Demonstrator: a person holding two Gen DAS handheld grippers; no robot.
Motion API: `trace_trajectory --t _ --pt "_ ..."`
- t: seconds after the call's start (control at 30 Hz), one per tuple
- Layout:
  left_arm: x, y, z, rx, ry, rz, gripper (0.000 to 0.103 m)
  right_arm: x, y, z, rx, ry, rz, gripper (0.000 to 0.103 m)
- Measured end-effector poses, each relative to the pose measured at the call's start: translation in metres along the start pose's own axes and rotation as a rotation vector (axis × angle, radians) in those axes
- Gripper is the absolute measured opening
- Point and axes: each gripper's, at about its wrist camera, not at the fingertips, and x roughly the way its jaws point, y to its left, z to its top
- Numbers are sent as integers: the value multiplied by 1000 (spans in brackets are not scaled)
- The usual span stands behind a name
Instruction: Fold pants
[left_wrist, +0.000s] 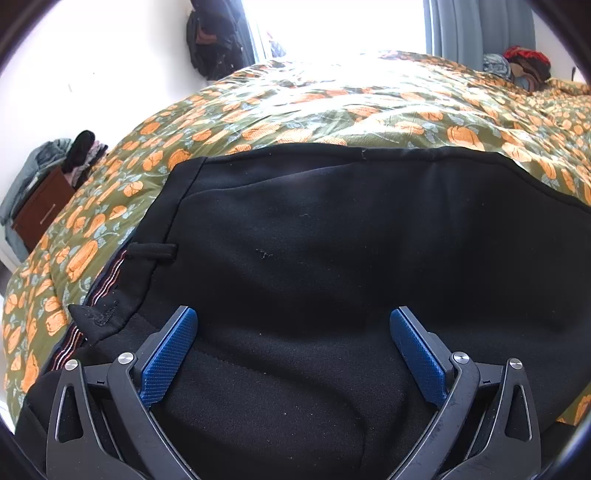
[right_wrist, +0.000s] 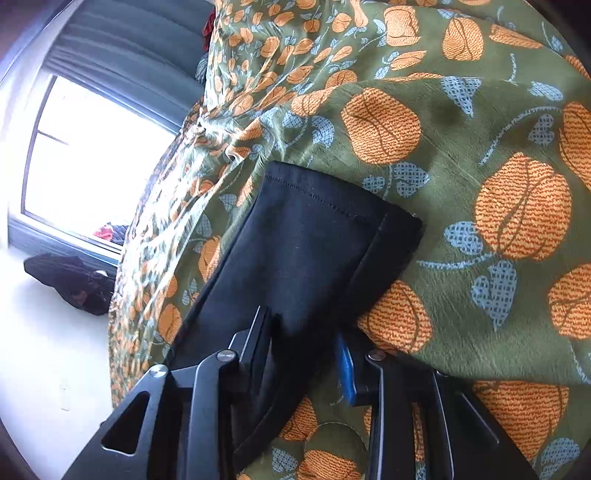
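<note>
Black pants (left_wrist: 332, 240) lie spread on a bed with a green bedspread with orange pumpkins (left_wrist: 332, 107). The waistband with its striped inner lining (left_wrist: 107, 277) is at the left in the left wrist view. My left gripper (left_wrist: 293, 350) is open, its blue pads (left_wrist: 168, 362) wide apart just over the black cloth. In the right wrist view a hemmed leg end of the pants (right_wrist: 314, 236) runs between the fingers of my right gripper (right_wrist: 306, 354). The fingers stand on either side of the cloth with a gap; whether they pinch it is unclear.
A bright window (left_wrist: 332, 26) with grey curtains (left_wrist: 480, 29) is behind the bed. A brown nightstand (left_wrist: 40, 210) piled with clothes stands at the left. More clothes (left_wrist: 517, 66) lie at the bed's far right. A dark bag (right_wrist: 74, 280) hangs by the white wall.
</note>
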Motion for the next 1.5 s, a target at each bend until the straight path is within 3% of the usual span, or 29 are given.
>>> trace_trajectory --t 0.03,0.17,0.27,0.37,0.43,0.5,0.53,0.57,0.6,0.67,0.73,0.83,0.93,1.07,1.17,1.23,1.33,1.4,1.5 --pt "0 0 0 0 0 0 102 -8 13 -1 -81 -23 -1 11" --pt "0 0 0 -1 0 -1 102 -58 79 -33 -481 -49 68 9" --pt "0 0 0 -1 0 0 102 -122 111 -89 -749 -19 141 9" --pt "0 0 0 0 1 0 102 -187 101 -150 -888 21 171 9" --pt "1 -1 0 3 3 1 102 -220 74 -182 -921 51 144 9" --pt "2 -2 0 10 8 7 102 -236 34 -200 -903 77 45 11" --pt "2 -2 1 11 10 8 102 -239 12 -202 -861 81 -40 22" --pt "2 -3 1 12 16 11 102 -240 -12 -199 -804 68 -156 40" --pt "2 -3 2 13 24 13 102 -244 -35 -194 -735 38 -285 46" --pt "1 -3 5 16 44 20 103 -259 -70 -180 -605 -28 -483 46" --pt "-5 -3 7 24 75 32 102 -284 -84 -174 -510 -110 -525 46" --pt "-29 -2 3 28 111 17 102 -305 -67 -185 -522 -151 -461 46" --pt "-70 -3 -15 49 96 -45 102 -306 -21 -220 -607 -100 -325 47" --pt "-119 -22 -61 174 140 -143 102 -273 38 -276 -688 -1 -158 48" --pt "-139 -39 -98 260 132 -148 102 -240 71 -300 -685 55 -114 48" --pt "-140 -51 -117 298 104 -115 102 -219 87 -301 -604 81 -143 48" --pt "-138 -54 -134 259 31 -80 103 -193 106 -299 -496 99 -225 52" --pt "-137 -50 -137 202 28 -92 103 -172 124 -302 -539 69 -309 56" --pt "-134 -43 -137 176 45 -138 103 -135 143 -325 -795 63 -534 59"
